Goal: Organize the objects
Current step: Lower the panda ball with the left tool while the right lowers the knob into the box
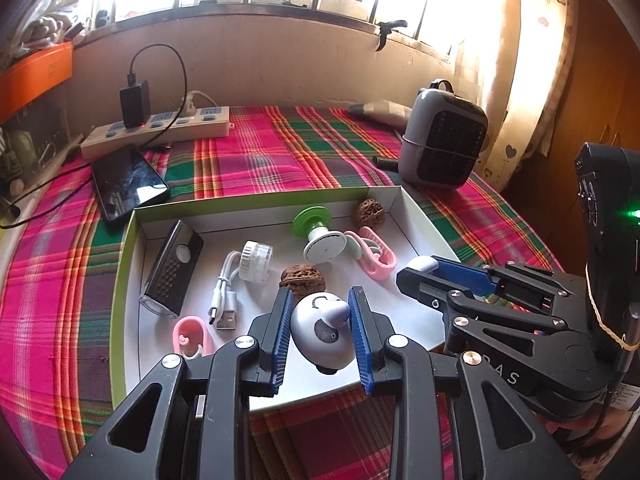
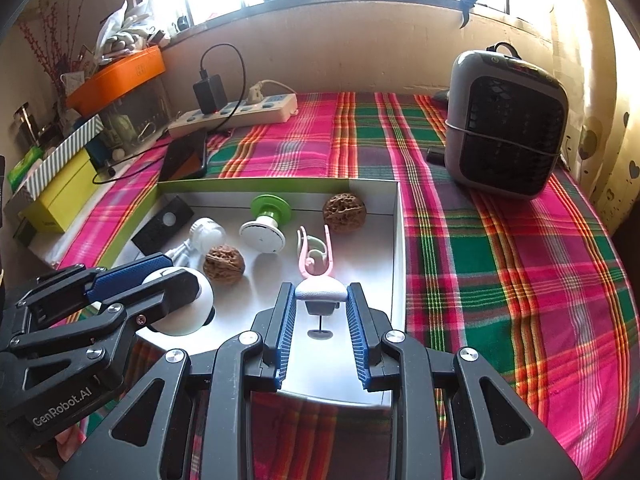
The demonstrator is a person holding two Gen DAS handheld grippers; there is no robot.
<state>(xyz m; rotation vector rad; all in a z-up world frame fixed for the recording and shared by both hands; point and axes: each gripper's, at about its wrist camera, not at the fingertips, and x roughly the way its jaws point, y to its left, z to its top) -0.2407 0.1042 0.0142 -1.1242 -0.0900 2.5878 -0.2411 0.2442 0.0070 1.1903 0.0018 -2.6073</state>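
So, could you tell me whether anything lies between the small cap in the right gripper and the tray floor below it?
Nothing visible does. The right gripper holds the small pale cap above a bare patch of the white tray; only its shadow shows there. The pink clip lies just beyond.

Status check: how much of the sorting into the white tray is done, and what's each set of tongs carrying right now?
Already in the white tray: two walnuts, a USB cable, a black box and pink clips. In hand: the left tongs grip a white egg-shaped device, and the right tongs grip a small grey-white cap, both above the tray. Left: setting both down.
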